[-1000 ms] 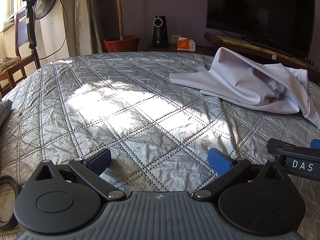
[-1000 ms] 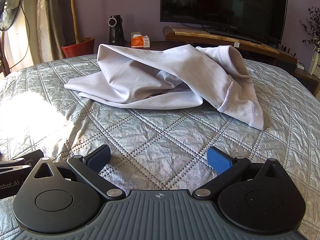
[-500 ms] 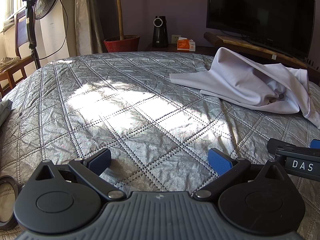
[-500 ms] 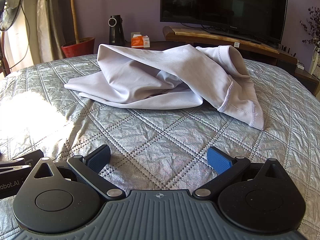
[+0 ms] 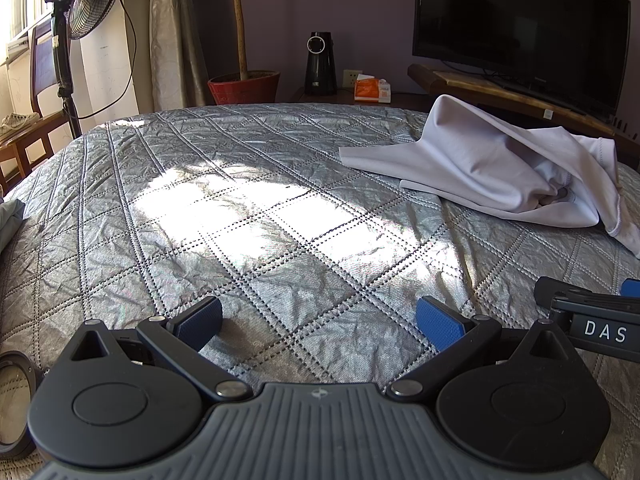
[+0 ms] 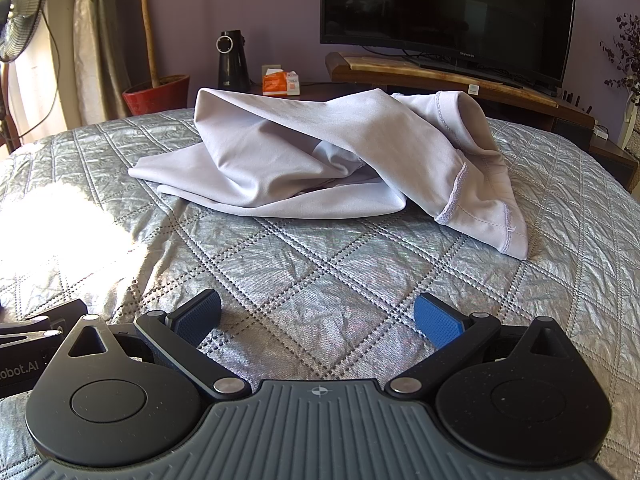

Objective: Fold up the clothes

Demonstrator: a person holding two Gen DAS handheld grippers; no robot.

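Grippers first: the left gripper (image 5: 319,318) and the right gripper (image 6: 317,317) both rest low over the quilted bedspread (image 6: 320,264), each with its blue pads spread wide and nothing between them. Beyond them, well apart from both, the pale garment (image 6: 320,160) lies crumpled on the bedspread, nearer the right gripper's line than the left's, with a stitched hem (image 6: 476,204) hanging toward the near right and a flat corner (image 6: 144,172) reaching left toward the sunlit patch. The likely trouble is a bad first pinch: the cloth is bunched in several layers, so a gripper closing on the heap could catch two layers at once and drag the garment into a tighter lump instead of spreading it. The fabric looks smooth and thin, so it may also slip from the pads, or a low pinch may catch the bedspread beneath it. Beyond the garment, past the bed's far edge, stand a tissue box (image 6: 281,82), a dark speaker (image 6: 230,60) and a television (image 6: 444,12), all clear of any sweep.
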